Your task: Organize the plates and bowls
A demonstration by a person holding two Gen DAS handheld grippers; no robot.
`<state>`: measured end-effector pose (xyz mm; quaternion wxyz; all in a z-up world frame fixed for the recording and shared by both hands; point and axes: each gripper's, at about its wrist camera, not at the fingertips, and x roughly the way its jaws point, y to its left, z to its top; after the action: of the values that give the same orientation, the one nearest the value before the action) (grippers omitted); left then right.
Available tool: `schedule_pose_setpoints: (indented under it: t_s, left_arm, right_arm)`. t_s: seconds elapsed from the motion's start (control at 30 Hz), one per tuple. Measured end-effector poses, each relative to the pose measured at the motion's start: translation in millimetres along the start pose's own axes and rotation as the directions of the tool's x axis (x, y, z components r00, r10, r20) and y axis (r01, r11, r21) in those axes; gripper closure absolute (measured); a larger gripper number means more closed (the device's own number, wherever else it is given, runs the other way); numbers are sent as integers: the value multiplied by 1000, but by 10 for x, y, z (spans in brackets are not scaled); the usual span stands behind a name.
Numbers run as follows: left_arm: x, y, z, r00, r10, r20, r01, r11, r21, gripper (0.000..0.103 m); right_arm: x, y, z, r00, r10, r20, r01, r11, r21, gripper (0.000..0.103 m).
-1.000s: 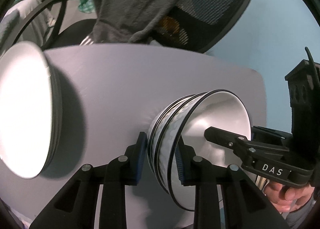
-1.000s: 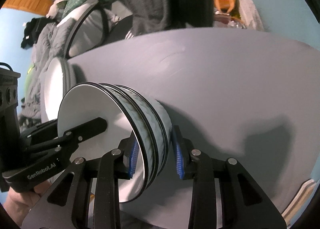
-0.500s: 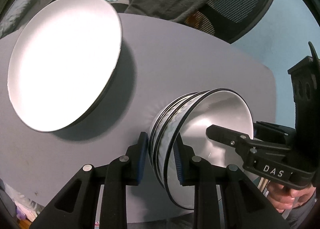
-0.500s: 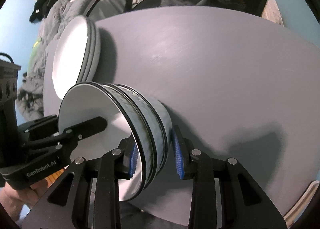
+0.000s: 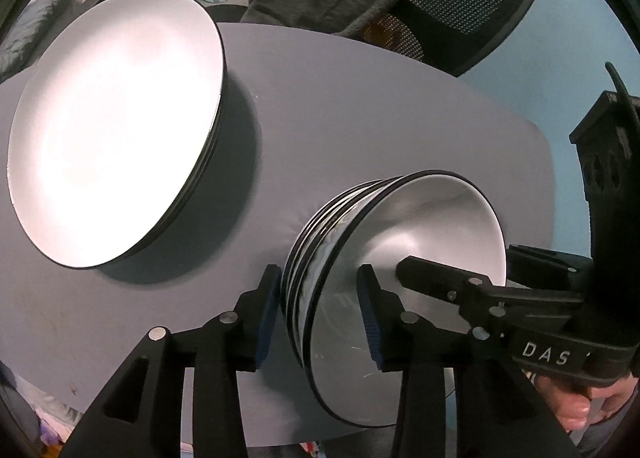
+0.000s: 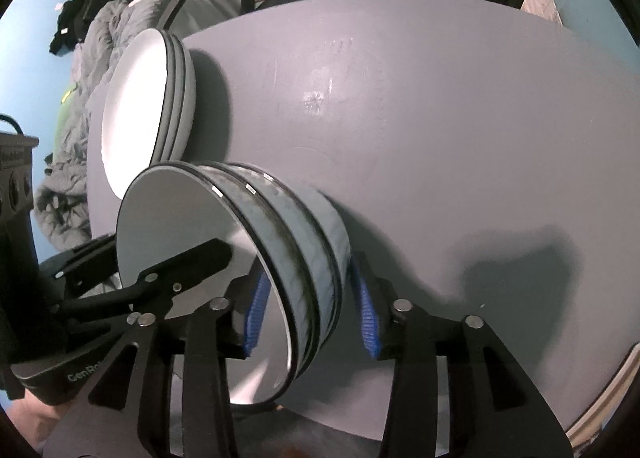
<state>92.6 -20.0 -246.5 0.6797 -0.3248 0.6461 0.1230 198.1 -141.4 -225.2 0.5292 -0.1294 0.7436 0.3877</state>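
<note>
nested bowl stack (image 5: pixel 360 258) straddled by left gripper (image 5: pixel 320 314) and right gripper (image 6: pixel 310 308), both jaws opened, pads apart from rim

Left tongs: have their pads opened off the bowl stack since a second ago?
Yes. The left tongs now stand wider, with gaps showing either side of the bowl stack rim they earlier pinched; the stack sits on the table.

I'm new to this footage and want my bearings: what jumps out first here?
A nested stack of bowls sits near the table's front edge, with both grippers straddling its rim from opposite sides: the left gripper and the right gripper, jaws apart around the wall. Farther back on the left lies a stack of plates, white with dark rims.
</note>
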Motion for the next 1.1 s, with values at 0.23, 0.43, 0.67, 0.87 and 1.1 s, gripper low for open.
schedule_pose_setpoints:
  t_s: [0.23,0.43,0.67,0.87,1.1]
  left_arm:
    - [37,68,61,998,-58,-40,59,998,28,64]
    - [5,84,63,997,-64,-37,66,996,53,78]
    - [17,82,89,997,-69,-44,72,995,70,80]
    - [-9,14,48,999,-35,-30,39,992,119,81]
    - [-55,172,-32,998,-10,-55,16,995,97,84]
  right_arm:
    - [-3,-4,-72,999,-3,41,0,998,64,64]
    - [-94,-46,-154,997,-32,75,24,994,109,81]
    - [-63,8,-159,995,-55,83,46,992,114,82]
    - [-71,6,-220,995,-71,74,61,989,133,82]
    - [-31,108,-269,996,-65,67,53,986,160,83]
